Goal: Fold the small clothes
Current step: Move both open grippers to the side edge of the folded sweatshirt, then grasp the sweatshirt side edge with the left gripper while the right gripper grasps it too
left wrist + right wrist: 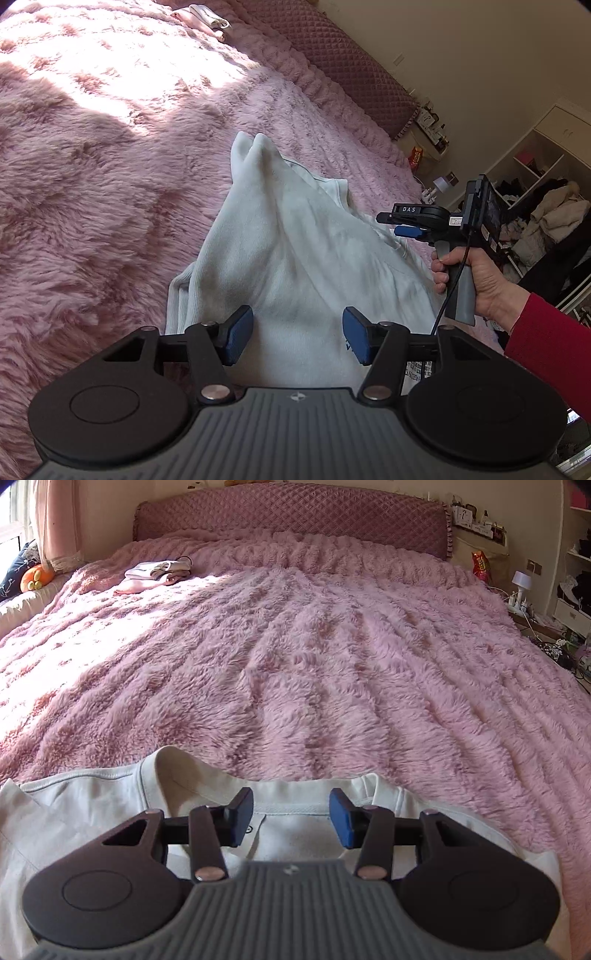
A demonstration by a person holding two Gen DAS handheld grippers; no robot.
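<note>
A white sweatshirt (291, 251) lies rumpled on the pink fluffy bedspread (92, 177). My left gripper (297, 338) is open just above its near part, blue pads apart, holding nothing. In the right wrist view the sweatshirt's collar (295, 805) lies flat under my right gripper (291, 821), which is open and empty over the neckline. The right gripper also shows in the left wrist view (410, 225), held by a hand at the garment's right edge.
A stack of folded clothes (159, 572) lies at the far left of the bed near the quilted headboard (291, 520). A bedside shelf with a small lamp (521, 581) and cluttered open shelves (535, 192) stand to the right.
</note>
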